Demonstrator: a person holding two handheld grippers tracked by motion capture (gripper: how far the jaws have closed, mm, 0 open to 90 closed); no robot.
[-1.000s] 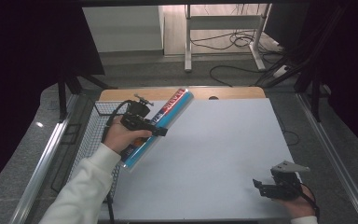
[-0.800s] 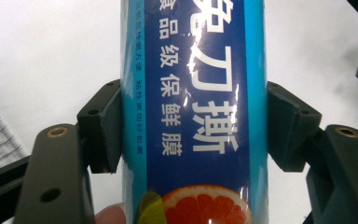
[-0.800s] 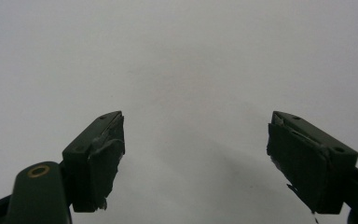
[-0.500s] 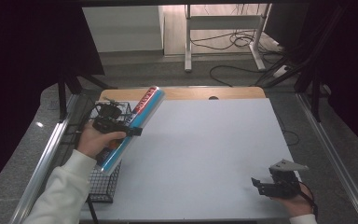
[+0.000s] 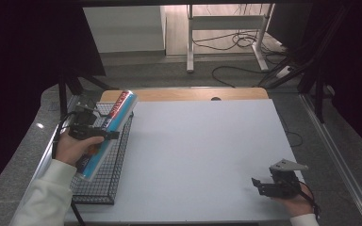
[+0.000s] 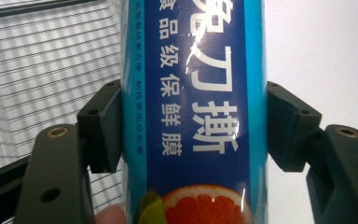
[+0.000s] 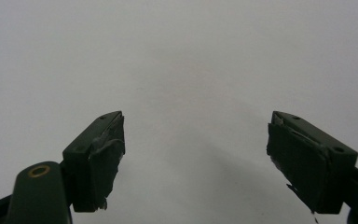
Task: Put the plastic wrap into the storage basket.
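- Setting: lab or test room.
- Evidence: white tabletop (image 5: pixel 207 155) fenced by dark curtains (image 5: pixel 23 56); loose cables (image 5: pixel 245 42) on grey floor beyond a bare metal frame (image 5: pixel 226 23), far from the claws.

The left gripper (image 5: pixel 104 134) sits at about nine o'clock, jaws pointing toward three o'clock and clamped tight, the left hand (image 5: pixel 73 148) wrapped around its body, white sleeve running down to seven o'clock. The right gripper (image 5: pixel 259 184) rests at five o'clock, jaws wide apart, pointing toward nine o'clock.
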